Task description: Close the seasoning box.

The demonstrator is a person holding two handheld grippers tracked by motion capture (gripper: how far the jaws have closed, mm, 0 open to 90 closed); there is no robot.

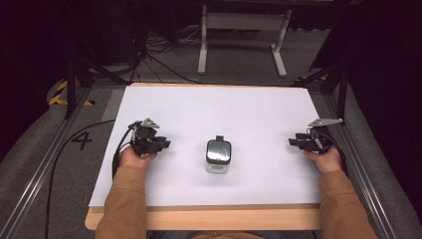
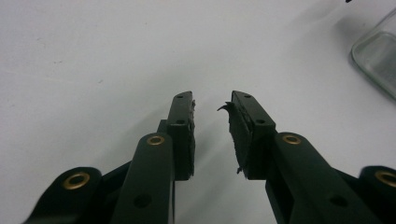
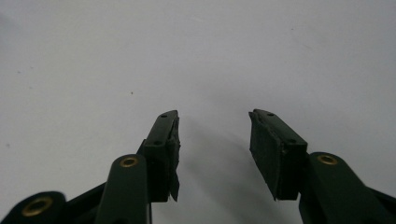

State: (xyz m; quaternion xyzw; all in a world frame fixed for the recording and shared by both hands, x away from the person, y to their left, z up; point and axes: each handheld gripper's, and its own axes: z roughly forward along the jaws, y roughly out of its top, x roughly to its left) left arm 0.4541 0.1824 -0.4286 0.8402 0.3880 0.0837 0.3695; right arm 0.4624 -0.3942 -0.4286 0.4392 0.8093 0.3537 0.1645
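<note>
The fingers (image 2: 182, 126) of the left gripper (image 1: 160, 144) stand apart with nothing but bare white table (image 1: 209, 104) between them, and the right gripper (image 1: 294, 142) likewise holds its fingers (image 3: 163, 140) wide and empty, both low at the near edges of the sheet. Farther in, midway between the two hands and well apart from each, sits a small clear container with a dark lid (image 1: 218, 151), its glassy corner (image 2: 378, 60) showing beyond the left jaws. This looks like the approach step, with no grasp yet made; the next move probably calls for bringing one gripper inward to steady the container's body while the other comes to the lid.

A black "4" (image 1: 82, 140) is marked on the grey floor (image 1: 40, 144), just off the tabletop (image 1: 209, 107) edge, outward of the left gripper (image 1: 161, 143).
</note>
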